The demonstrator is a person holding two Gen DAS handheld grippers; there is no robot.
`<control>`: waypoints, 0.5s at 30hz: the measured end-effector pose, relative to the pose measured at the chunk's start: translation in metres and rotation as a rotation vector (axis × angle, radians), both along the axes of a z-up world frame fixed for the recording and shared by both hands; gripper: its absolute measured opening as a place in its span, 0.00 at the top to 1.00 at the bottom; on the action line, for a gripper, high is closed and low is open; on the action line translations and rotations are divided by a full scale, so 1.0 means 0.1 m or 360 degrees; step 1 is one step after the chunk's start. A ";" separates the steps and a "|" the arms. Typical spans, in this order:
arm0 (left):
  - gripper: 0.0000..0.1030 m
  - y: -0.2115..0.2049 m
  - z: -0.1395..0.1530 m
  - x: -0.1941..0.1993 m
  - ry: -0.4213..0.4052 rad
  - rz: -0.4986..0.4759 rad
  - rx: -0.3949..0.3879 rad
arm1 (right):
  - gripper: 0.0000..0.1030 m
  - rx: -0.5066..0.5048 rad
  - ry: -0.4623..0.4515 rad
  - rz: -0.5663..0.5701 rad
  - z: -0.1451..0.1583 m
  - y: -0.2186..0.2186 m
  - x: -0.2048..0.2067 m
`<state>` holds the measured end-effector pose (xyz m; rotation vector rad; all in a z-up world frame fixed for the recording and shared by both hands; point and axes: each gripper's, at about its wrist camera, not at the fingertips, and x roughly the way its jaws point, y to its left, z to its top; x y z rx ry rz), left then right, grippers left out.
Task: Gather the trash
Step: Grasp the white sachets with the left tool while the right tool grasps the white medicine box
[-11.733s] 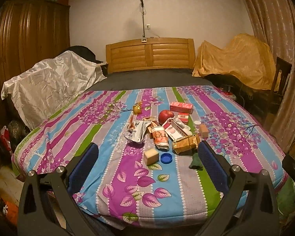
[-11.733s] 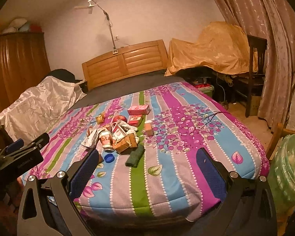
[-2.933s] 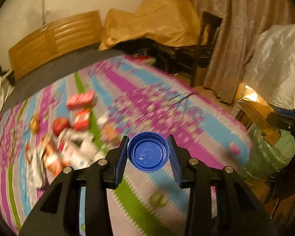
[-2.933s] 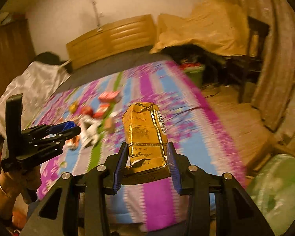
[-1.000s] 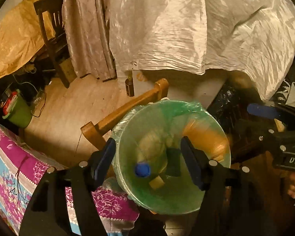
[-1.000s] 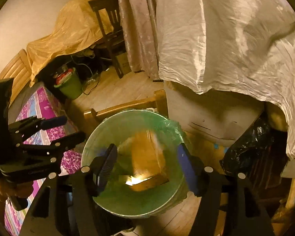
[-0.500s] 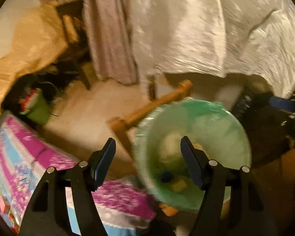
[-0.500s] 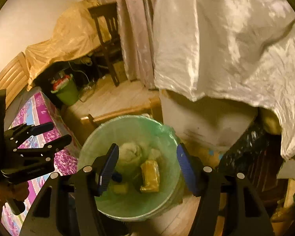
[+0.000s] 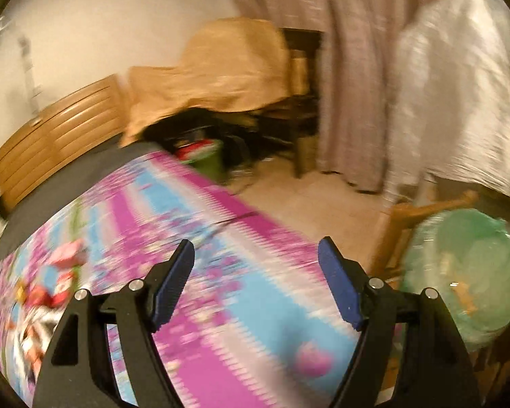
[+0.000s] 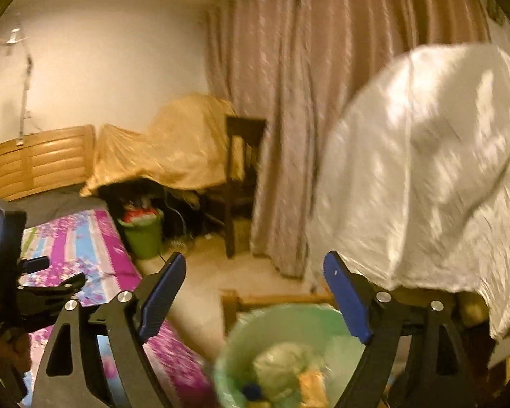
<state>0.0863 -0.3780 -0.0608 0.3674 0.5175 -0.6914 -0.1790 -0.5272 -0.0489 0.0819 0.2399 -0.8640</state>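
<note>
On our left wrist view, the left gripper [image 9: 256, 258] has its jaws spread with nothing between them, over the blurred bedspread [image 9: 221, 306]; trash [image 9: 47, 292] lies far left, the bin [image 9: 465, 272] at right. On our right wrist view, the right gripper [image 10: 253, 275] is spread too, above the bin [image 10: 255, 336] holding trash.
</note>
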 end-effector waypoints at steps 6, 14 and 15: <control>0.30 1.23 -0.11 0.46 0.0097 0.0346 -0.0041 | 0.16 0.0074 0.0033 0.0281 -0.07 0.57 0.73; 0.30 3.07 -0.40 0.87 0.0250 0.0815 -0.0103 | 0.16 0.0120 0.0286 0.1006 -0.36 1.82 2.17; 0.30 3.22 -0.42 0.91 0.0255 0.0846 -0.0119 | 0.16 0.0127 0.0321 0.1102 -0.39 2.00 2.35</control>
